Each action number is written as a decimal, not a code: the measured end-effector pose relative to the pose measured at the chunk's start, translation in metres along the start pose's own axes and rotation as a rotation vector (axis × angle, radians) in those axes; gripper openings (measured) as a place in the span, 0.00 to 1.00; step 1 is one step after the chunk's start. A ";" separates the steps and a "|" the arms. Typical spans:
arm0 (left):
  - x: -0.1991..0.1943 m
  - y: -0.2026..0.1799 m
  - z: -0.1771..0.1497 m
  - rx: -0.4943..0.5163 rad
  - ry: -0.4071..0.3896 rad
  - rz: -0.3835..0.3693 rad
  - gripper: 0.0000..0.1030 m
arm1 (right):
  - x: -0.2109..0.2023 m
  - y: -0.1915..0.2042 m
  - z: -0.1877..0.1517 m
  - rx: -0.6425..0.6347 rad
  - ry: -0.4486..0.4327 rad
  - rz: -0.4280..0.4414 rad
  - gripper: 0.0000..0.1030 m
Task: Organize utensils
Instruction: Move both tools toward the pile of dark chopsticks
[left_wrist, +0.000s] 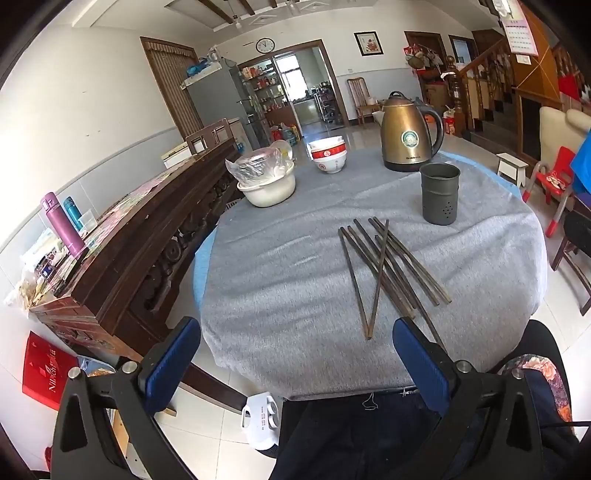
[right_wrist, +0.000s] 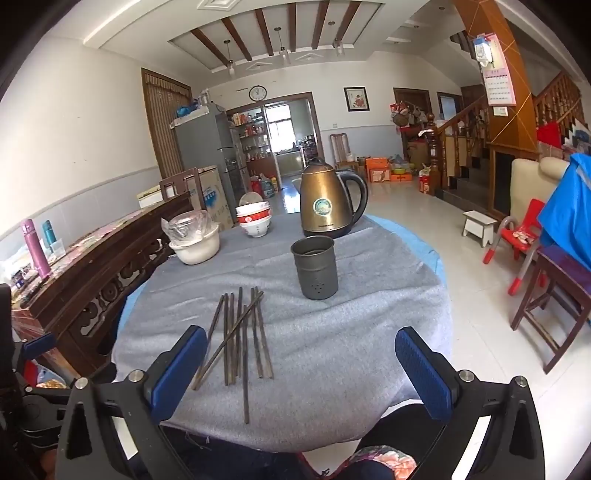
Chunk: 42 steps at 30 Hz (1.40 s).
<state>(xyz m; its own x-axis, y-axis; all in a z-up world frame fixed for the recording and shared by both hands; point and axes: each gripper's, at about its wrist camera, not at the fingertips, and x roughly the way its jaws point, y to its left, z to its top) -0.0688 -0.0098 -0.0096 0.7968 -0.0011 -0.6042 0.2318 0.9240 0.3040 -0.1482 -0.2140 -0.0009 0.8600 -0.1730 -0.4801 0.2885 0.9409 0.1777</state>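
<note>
Several dark chopsticks (left_wrist: 384, 266) lie in a loose crossed pile on the grey cloth of the round table (left_wrist: 280, 280); they also show in the right wrist view (right_wrist: 240, 332). A grey metal utensil cup (left_wrist: 439, 194) stands upright beyond them, empty as far as I can see, and also shows in the right wrist view (right_wrist: 314, 267). My left gripper (left_wrist: 295, 354) is open and empty above the table's near edge, left of the chopsticks. My right gripper (right_wrist: 301, 363) is open and empty, right of the chopsticks' near ends.
A bronze kettle (left_wrist: 410, 133) stands behind the cup. Stacked red-and-white bowls (left_wrist: 328, 155) and a white bowl with plastic wrap (left_wrist: 266, 181) sit at the table's far left. A dark wooden sideboard (left_wrist: 122, 236) runs along the left. A red child's chair (right_wrist: 517, 236) is on the right.
</note>
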 end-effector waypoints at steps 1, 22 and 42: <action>0.000 0.000 0.000 0.000 -0.001 0.000 1.00 | -0.001 0.002 0.000 0.001 0.001 0.001 1.00; 0.002 0.003 -0.002 -0.015 0.007 0.002 1.00 | -0.001 0.014 -0.001 -0.014 -0.009 0.029 1.00; 0.013 0.008 -0.001 -0.033 0.026 0.003 1.00 | 0.011 0.023 0.003 -0.035 0.031 0.069 1.00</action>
<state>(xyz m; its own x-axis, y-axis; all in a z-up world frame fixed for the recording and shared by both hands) -0.0572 -0.0024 -0.0160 0.7825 0.0116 -0.6225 0.2102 0.9362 0.2818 -0.1304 -0.1949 0.0005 0.8637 -0.0983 -0.4943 0.2130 0.9601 0.1812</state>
